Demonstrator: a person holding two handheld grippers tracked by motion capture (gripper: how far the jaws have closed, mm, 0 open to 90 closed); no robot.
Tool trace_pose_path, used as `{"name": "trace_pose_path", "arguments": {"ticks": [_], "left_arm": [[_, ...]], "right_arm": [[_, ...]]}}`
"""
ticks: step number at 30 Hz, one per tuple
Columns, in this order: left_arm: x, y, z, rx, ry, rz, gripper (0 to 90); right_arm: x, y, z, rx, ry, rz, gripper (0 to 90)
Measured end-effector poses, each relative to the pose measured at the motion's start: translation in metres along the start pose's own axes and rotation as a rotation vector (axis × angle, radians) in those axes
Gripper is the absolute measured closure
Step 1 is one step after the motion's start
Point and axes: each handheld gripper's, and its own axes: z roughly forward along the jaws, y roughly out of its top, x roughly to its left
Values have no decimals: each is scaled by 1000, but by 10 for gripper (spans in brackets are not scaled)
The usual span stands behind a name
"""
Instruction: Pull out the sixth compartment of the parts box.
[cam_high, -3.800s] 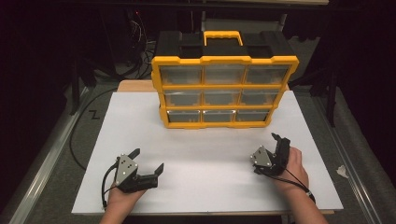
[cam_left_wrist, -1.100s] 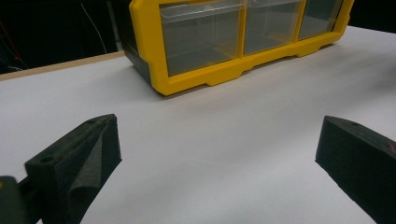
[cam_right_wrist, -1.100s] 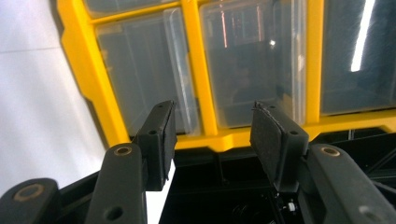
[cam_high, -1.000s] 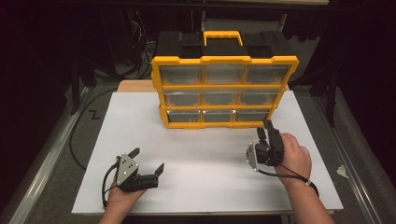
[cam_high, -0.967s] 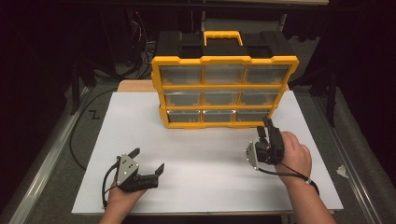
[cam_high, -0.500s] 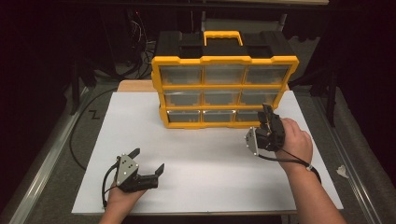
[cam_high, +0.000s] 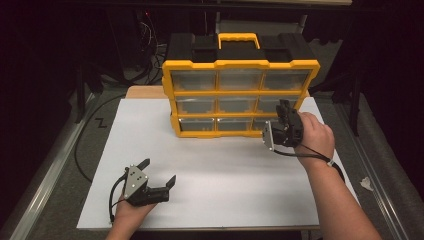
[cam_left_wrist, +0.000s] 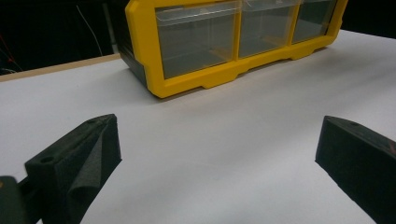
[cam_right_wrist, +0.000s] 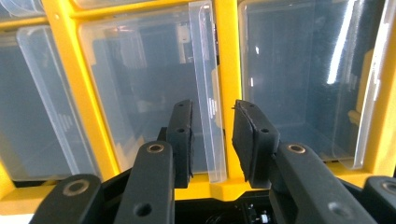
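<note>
A: From above, where's the organizer (cam_high: 240, 85)?

B: Far centre of the table (cam_high: 210, 175). The right gripper (cam_high: 283, 114) is at its right-hand drawers, jaws just narrowing.

A: Left gripper (cam_left_wrist: 219, 154) view?

B: Jaws spread, nothing between; near drawers look empty.

A: Right gripper view?

B: Pads (cam_right_wrist: 184, 135) straddle a drawer tab (cam_right_wrist: 208, 93), not yet pressing. Likely thin, slippery, light plastic; pinch the tab.

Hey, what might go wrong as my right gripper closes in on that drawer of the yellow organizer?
The right gripper has been closing, with the clear drawer handle between its jaws but not yet pinched; the hold may be shallow and slip. The organizer stands free on the white board, and the left gripper rests open far from it, so a pull might drag or tip it.
</note>
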Motion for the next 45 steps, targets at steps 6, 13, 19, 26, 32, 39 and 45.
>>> {"name": "trace_pose_path", "arguments": {"ticks": [6,13,19,26,32,39,45], "left_arm": [[-1,0,0,2,-5,1,9],[0,0,0,3,-3,-2,9],[0,-1,0,5,-2,-3,9],[1,-1,0,6,-1,-4,9],[1,-1,0,5,-1,-4,9],[1,-1,0,4,-1,-4,9],[1,-1,0,4,-1,-7,9]], "right_arm": [[-1,1,8,-6,-11,-38,743],[-2,5,15,-13,-3,-90,757],[-3,4,20,10,10,-101,765],[-1,6,22,-2,4,-130,780],[2,6,23,5,-12,-134,782],[3,6,23,5,-31,-133,800],[2,6,22,4,-25,-132,806]]}}
